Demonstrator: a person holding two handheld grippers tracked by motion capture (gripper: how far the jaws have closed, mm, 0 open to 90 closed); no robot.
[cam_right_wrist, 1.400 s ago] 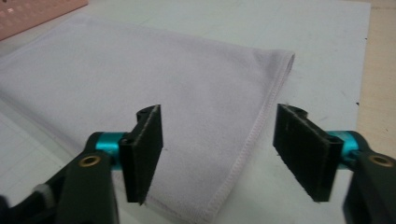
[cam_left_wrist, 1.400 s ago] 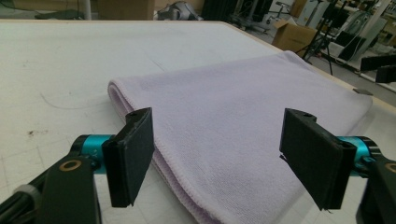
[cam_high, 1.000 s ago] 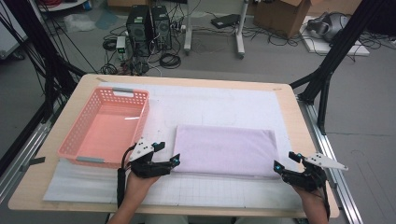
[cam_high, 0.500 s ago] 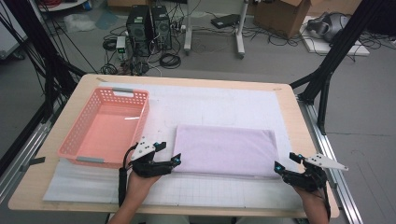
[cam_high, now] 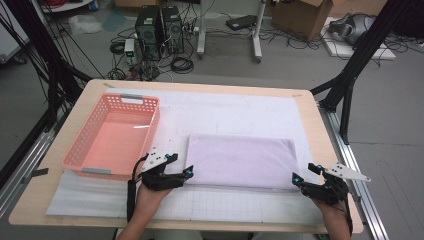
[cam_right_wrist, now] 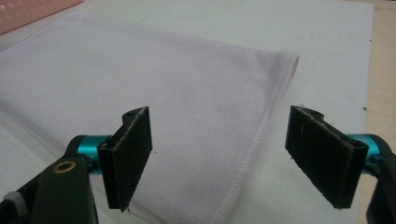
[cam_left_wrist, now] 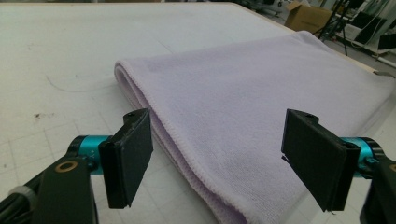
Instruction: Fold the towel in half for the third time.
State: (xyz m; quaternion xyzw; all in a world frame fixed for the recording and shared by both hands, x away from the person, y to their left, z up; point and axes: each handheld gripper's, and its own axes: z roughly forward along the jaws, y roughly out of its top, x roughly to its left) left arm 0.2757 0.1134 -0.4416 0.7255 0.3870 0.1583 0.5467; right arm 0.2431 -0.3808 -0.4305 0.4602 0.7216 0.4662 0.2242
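Pink perforated plastic basket point(cam_high: 112, 140) sits at nine o'clock on the white mat point(cam_high: 235, 107). Left gripper point(cam_high: 186, 172), jaws wide, straddles the folded lilac towel's point(cam_high: 240, 160) seven-o'clock corner. Right gripper point(cam_high: 297, 178), equally wide, frames its five-o'clock corner.

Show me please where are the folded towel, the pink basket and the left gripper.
folded lilac towel point(cam_high: 240, 160), high view, middle of top surface
pink basket point(cam_high: 156, 116), high view, right rim
left gripper point(cam_high: 188, 172), high view, between fingertips

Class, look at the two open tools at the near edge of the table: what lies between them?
The folded lilac towel lies between the left tool and the right tool, one at each near corner, as the high view shows. Both tools are open.
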